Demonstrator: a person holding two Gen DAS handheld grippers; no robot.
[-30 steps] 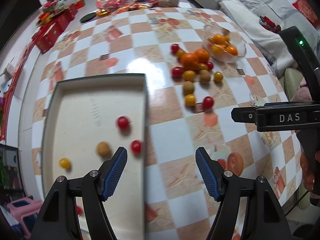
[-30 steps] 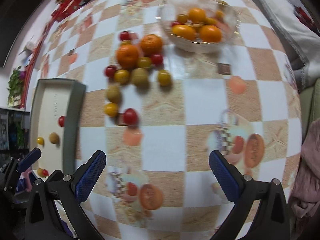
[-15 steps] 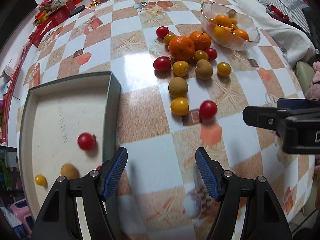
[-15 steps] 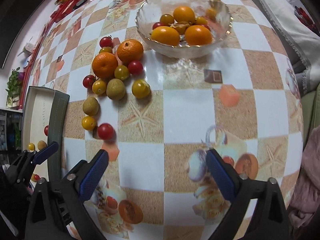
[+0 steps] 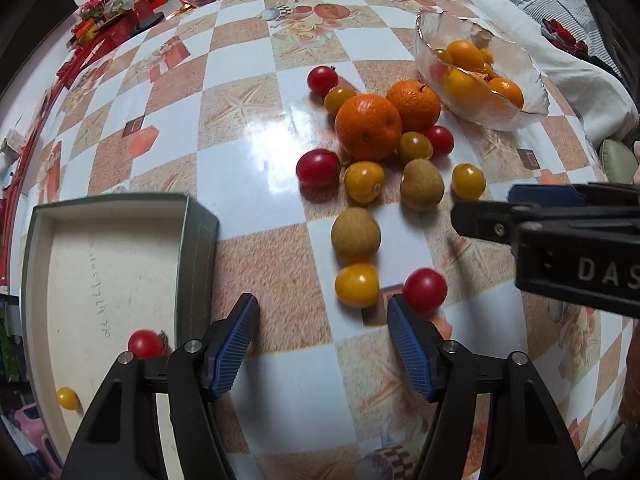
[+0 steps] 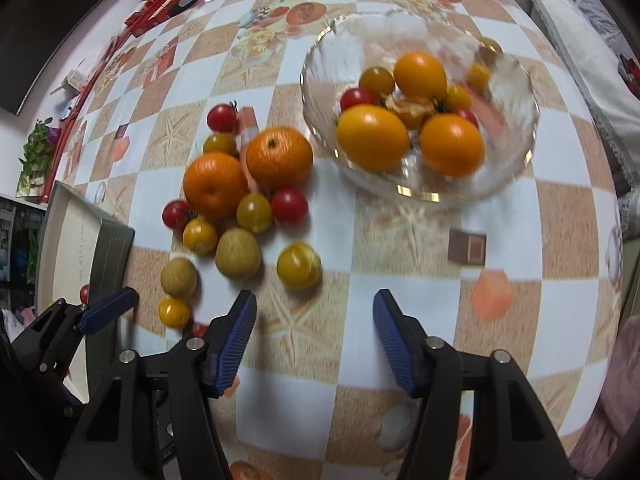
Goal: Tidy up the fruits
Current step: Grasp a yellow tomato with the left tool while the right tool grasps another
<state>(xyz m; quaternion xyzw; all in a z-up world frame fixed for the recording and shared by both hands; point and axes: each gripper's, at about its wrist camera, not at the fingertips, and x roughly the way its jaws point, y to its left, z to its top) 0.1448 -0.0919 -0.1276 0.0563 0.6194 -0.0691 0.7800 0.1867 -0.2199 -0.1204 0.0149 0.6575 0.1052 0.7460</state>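
Observation:
Loose fruit lies on the checkered table: two oranges [image 5: 368,126] [image 6: 279,158], red and yellow cherry tomatoes, and brownish round fruits [image 5: 355,235]. My left gripper [image 5: 322,338] is open and empty, just short of a yellow tomato [image 5: 357,285] and a red tomato [image 5: 425,291]. My right gripper [image 6: 314,326] is open and empty, just short of a yellow tomato [image 6: 299,265]. A grey box [image 5: 198,232] at the left holds a red tomato [image 5: 146,343] and a yellow one [image 5: 67,398]. A glass bowl [image 6: 516,160] holds orange and small fruits.
Red packets and snack bags [image 5: 120,24] crowd the table's far end. A grey sofa with cushions [image 5: 540,8] runs along the right. The right gripper's body [image 5: 560,240] shows at the right of the left wrist view; the left gripper's finger [image 6: 108,308] shows low left in the right wrist view.
Both grippers have moved forward toward the fruit pile, which looks larger and nearer. The left gripper has shifted right, off the box. Both stay open.

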